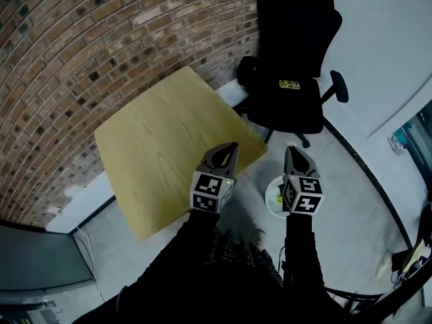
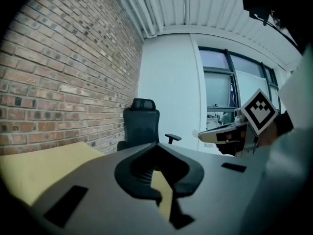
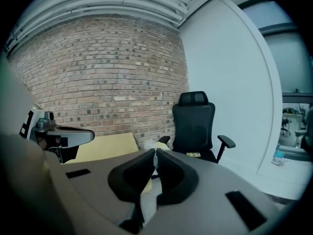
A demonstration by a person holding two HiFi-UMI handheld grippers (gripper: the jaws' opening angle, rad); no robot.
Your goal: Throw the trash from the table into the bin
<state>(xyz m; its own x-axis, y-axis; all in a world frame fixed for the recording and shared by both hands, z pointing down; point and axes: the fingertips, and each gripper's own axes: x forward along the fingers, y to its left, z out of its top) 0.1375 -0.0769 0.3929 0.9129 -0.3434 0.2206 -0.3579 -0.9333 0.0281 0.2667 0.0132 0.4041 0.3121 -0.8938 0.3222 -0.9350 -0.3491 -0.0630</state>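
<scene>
The yellow wooden table [image 1: 155, 140] stands against the brick wall with nothing on its top. My left gripper [image 1: 231, 147] hovers over the table's near right corner, its jaws shut and nothing between them [image 2: 156, 145]. To its right, off the table, my right gripper [image 1: 292, 151] is also shut [image 3: 155, 152]. A small pale scrap [image 1: 291, 143] shows right at its tips; I cannot tell whether it is pinched. Directly below the right gripper, a white round bin [image 1: 266, 193] sits on the floor with something yellow inside.
A black office chair [image 1: 290, 66] stands just beyond the table's right corner, close ahead of both grippers. A white ledge [image 1: 228, 92] runs along the foot of the brick wall. Grey floor spreads right of the bin; cables lie at the bottom right.
</scene>
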